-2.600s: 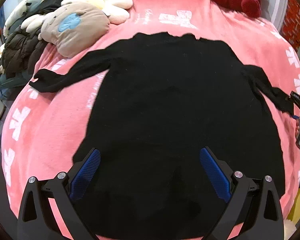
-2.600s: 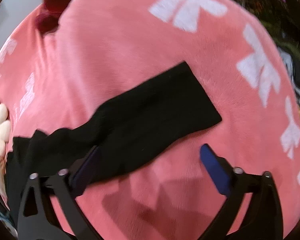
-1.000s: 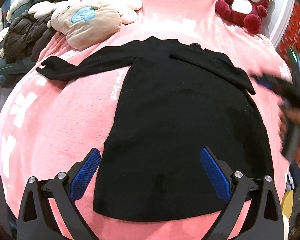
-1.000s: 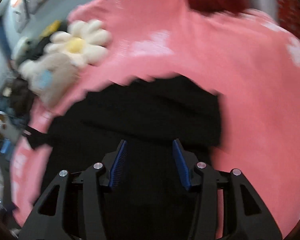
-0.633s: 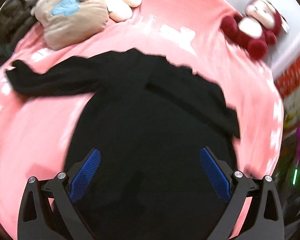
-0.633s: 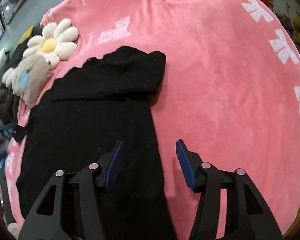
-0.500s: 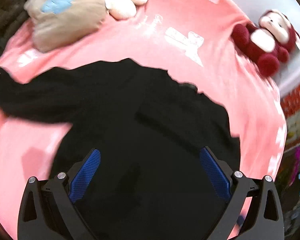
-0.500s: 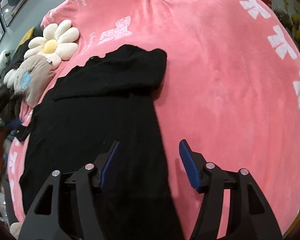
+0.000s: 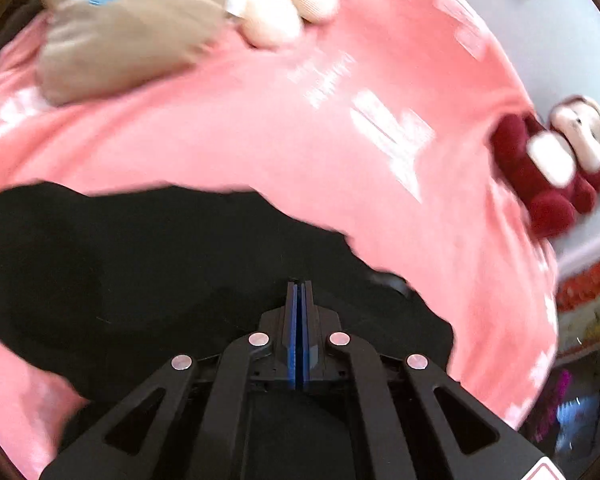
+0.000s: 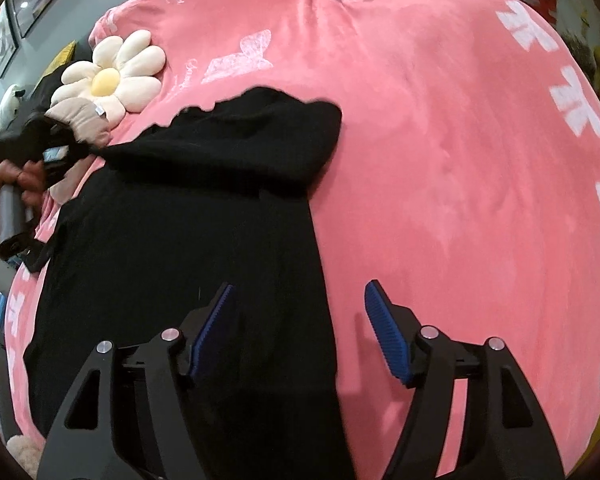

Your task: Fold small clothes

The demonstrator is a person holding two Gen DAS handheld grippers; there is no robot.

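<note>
A black long-sleeved top (image 10: pixel 188 216) lies flat on the pink blanket (image 10: pixel 440 160); its right sleeve (image 10: pixel 252 140) is folded across the chest. In the left wrist view the top (image 9: pixel 140 264) fills the lower half, blurred. My left gripper (image 9: pixel 299 292) has its jaws together on the black fabric; in the right wrist view it (image 10: pixel 66 152) pinches the left sleeve near the shoulder. My right gripper (image 10: pixel 300 312) is open, empty, over the top's right side edge.
A daisy cushion (image 10: pixel 116 74) and a beige plush pillow (image 9: pixel 128 40) lie at the bed's far left. A red plush bear (image 9: pixel 556 168) sits at the far right by the wall. Clutter shows beyond the bed's right edge (image 9: pixel 580 320).
My left gripper went from wide open to shut on the left sleeve and moved toward the collar. My right gripper, having laid the right sleeve across, opened a little wider and drew back slightly.
</note>
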